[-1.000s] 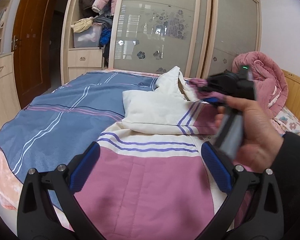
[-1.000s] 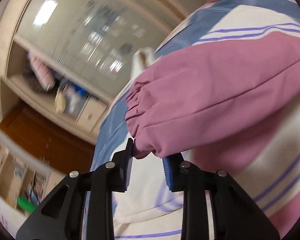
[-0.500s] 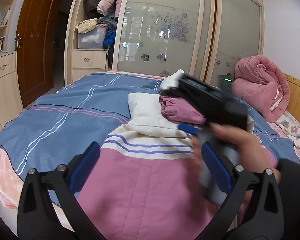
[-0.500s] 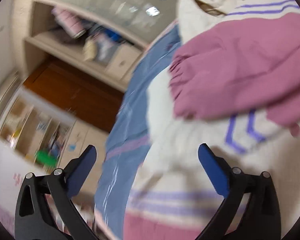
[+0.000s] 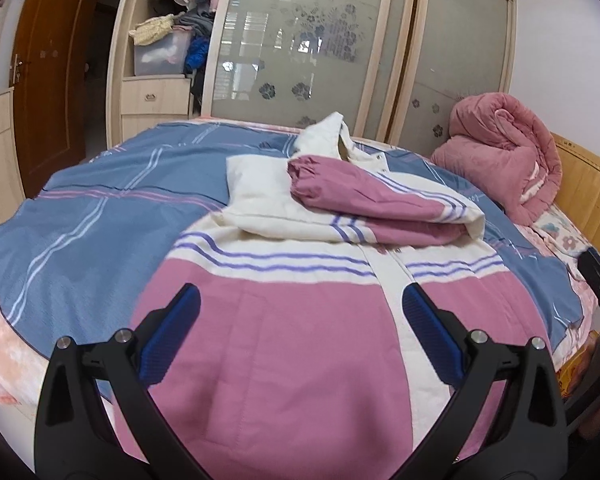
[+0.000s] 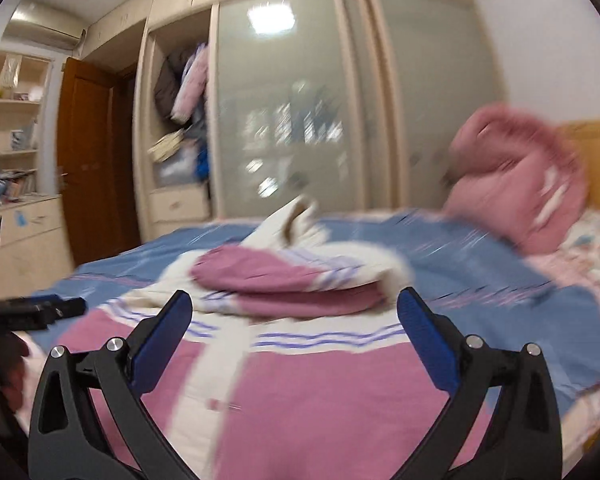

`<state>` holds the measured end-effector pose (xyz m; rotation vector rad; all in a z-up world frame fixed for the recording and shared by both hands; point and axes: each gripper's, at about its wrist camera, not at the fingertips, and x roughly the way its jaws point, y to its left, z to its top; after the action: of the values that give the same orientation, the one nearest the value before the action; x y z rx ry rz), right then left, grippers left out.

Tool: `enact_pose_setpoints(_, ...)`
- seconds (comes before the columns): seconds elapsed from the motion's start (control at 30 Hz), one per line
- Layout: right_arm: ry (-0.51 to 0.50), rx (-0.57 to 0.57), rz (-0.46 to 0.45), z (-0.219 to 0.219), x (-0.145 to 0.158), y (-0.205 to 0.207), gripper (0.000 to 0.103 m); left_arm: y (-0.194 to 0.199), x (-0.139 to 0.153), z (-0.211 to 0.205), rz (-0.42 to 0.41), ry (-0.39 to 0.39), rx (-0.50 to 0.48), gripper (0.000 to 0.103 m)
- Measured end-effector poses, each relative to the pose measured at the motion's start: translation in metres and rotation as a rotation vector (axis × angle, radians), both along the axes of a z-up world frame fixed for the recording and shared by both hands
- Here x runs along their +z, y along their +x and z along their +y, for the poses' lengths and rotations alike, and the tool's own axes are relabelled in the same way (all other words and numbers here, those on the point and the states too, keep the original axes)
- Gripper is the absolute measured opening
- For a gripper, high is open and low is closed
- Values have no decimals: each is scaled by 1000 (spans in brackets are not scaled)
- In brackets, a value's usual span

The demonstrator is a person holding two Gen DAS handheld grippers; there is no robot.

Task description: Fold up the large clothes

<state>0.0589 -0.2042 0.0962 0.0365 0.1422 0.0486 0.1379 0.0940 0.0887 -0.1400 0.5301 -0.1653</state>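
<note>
The right gripper (image 6: 294, 306) had just been opening its jaws, and now they stood wide apart with nothing between them. It hung over the near end of the jacket (image 6: 300, 400). The left gripper (image 5: 300, 304) was wide open too and held nothing. It hung over the pink part of the same jacket (image 5: 280, 360).

The jacket lay flat on the bed (image 5: 100, 208), on a blue cover with pale stripes. It was pink and cream, with thin purple lines across it. One pink sleeve (image 5: 364, 196) lay folded across the chest, with its cuff near the white hood (image 5: 324, 136). The hood stuck up at the far end.

A rolled pink quilt (image 5: 504, 152) sat at the head of the bed, well away from the jacket. Behind the bed stood a wardrobe (image 5: 312, 52) with frosted glass doors.

The right wrist view was blurry, so the small things on the shelves (image 6: 12, 152) at its left could not be made out.
</note>
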Motion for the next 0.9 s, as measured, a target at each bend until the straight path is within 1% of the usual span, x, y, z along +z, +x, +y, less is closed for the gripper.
enact_pose_setpoints(0.03,-7,-24,12,-2,-4,5,102,0,-3,-2,8,-4,-4,101)
enact_pose_setpoints(0.07,-5,-15,47,-5,-5,11,102,-1,-6,-4,16,-8,-8,101)
enact_pose_setpoints(0.13,-14,2,55,-9,-9,12,102,-2,-11,-9,33,-16,-18,101)
enact_pose_setpoints(0.17,-38,5,57,-11,-9,12,102,-4,-13,-12,31,-12,-16,101)
enact_pose_setpoints(0.23,-49,6,65,-18,-10,6,102,-9,-14,-17,16,11,-12,101)
enact_pose_setpoints(0.33,-17,4,88,-30,-8,5,102,-15,-15,-25,-7,50,-16,101)
enact_pose_setpoints(0.4,14,10,103,-38,-7,3,102,-18,-17,-31,-4,64,-24,101)
enact_pose_setpoints(0.47,31,12,111,-46,-5,0,102,-16,-18,-33,9,54,-42,101)
enact_pose_setpoints(0.53,44,15,114,-49,-3,-4,102,-11,-16,-33,34,20,-74,101)
enact_pose_setpoints(0.63,73,20,124,-57,-3,-5,102,9,-6,-25,97,-82,-143,101)
enact_pose_setpoints(0.67,79,20,128,-59,-4,-5,102,18,-3,-20,118,-122,-152,101)
enact_pose_setpoints(0.7,88,20,137,-62,-4,-3,102,34,4,-11,144,-180,-158,101)
enact_pose_setpoints(0.73,96,20,142,-64,-4,-3,102,43,7,-8,151,-203,-160,101)
enact_pose_setpoints(0.77,102,21,148,-66,-5,-2,102,61,15,-2,149,-213,-156,101)
enact_pose_setpoints(0.83,115,21,162,-69,-6,1,102,91,26,2,154,-192,-142,101)
enact_pose_setpoints(0.87,121,22,168,-70,-7,2,102,107,32,3,160,-183,-146,101)
enact_pose_setpoints(0.9,124,21,171,-71,-8,3,102,135,38,2,185,-176,-173,101)
